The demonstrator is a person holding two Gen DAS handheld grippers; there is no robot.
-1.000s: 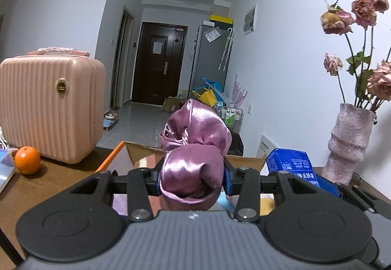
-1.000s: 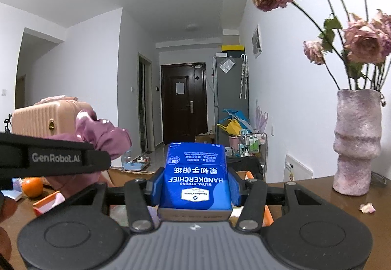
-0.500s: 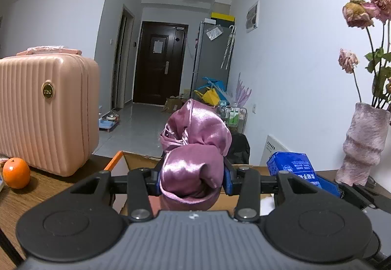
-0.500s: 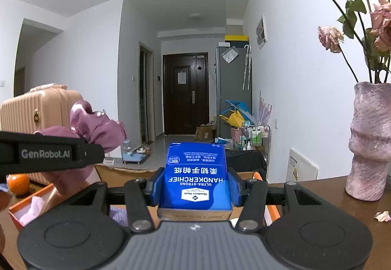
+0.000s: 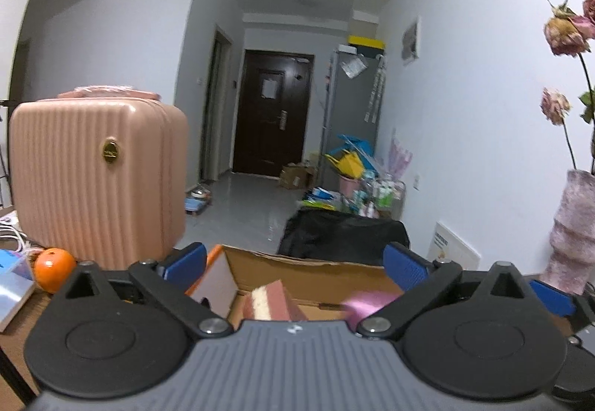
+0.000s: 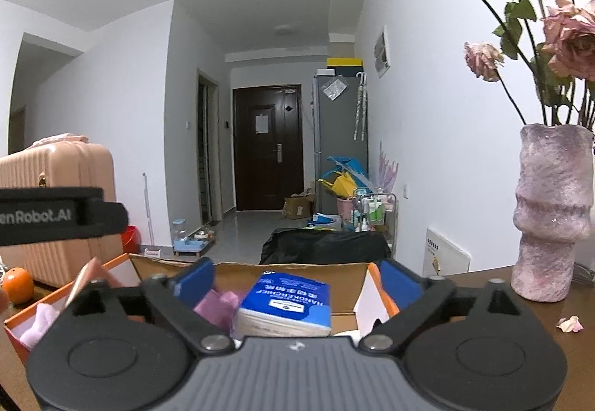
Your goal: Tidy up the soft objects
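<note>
In the left wrist view my left gripper [image 5: 295, 262] stands over the open orange cardboard box [image 5: 308, 267], its jaws opening wide with nothing between the blue pads. The purple satin scrunchie [image 5: 366, 301] shows as a blur low in the box, beside a pink and cream block [image 5: 267, 301]. In the right wrist view my right gripper [image 6: 297, 281] is also opening over the box [image 6: 167, 262]. The blue handkerchief pack [image 6: 286, 303] lies below, free of the pads, next to the scrunchie [image 6: 217, 305]. One of the left gripper's fingers [image 6: 55, 215] reaches in from the left.
A pink ribbed suitcase [image 5: 96, 180] and an orange [image 5: 54, 269] stand left of the box on the wooden table. A purple vase [image 6: 554, 214] with dried roses stands at the right, with a fallen petal [image 6: 569, 323] near it. A hallway lies beyond the table.
Both grippers opened. The scrunchie left the left jaws and the handkerchief pack left the right jaws; both now sit down in the box. Both views shifted slightly to the left.
</note>
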